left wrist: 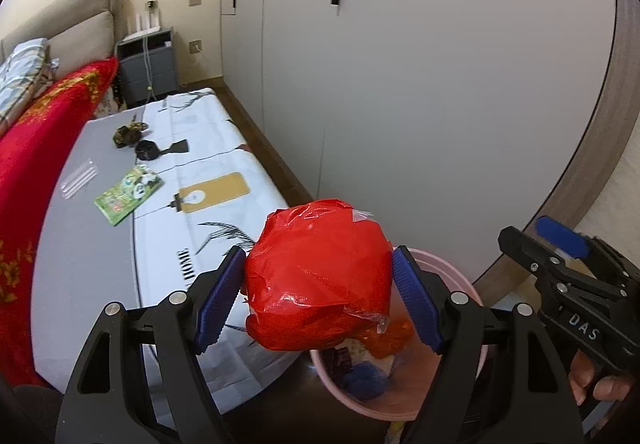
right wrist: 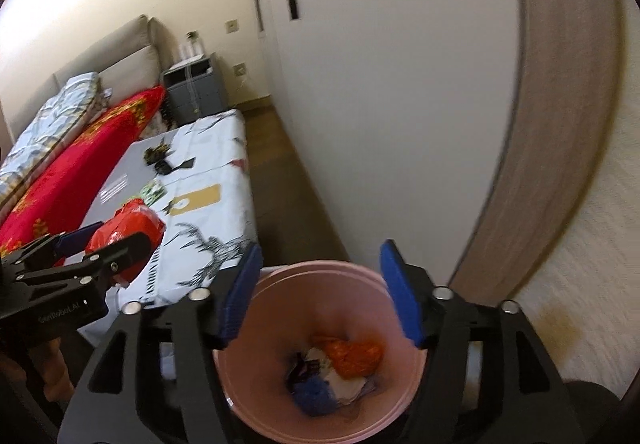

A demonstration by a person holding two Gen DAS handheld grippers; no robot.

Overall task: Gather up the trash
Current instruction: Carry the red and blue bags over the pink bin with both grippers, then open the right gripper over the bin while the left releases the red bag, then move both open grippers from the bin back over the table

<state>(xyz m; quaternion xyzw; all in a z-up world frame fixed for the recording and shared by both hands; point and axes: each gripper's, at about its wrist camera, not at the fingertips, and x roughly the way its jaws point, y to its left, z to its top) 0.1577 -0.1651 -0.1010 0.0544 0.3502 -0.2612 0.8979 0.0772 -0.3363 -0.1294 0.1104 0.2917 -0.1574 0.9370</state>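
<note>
The left claw (left wrist: 318,294) is clamped on a red bag (left wrist: 318,276), a crumpled plastic ball pressed between both blue pads (left wrist: 220,300) and held up beside the rim of the pink bin (left wrist: 460,272). From the right wrist view that same bag (right wrist: 128,230) shows out to the left, over the desk edge. The right claw (right wrist: 320,296) gapes wide with nothing between its fingers, straddling the bin (right wrist: 320,424) from above, and only this view looks straight down inside: an orange bag (right wrist: 352,358), a blue scrap (right wrist: 314,398) and pale paper (right wrist: 350,384) lie at the bottom. The left wrist view gives the desk (left wrist: 100,284) better, with its printed white cloth (left wrist: 224,132); further along it lie a green packet (left wrist: 130,194), a clear wrapper (left wrist: 78,178), a black object (left wrist: 146,150) and a dark crumpled wad (left wrist: 128,134), all well apart from the bin. A red blanket (left wrist: 36,148) runs along the desk's far side.
</note>
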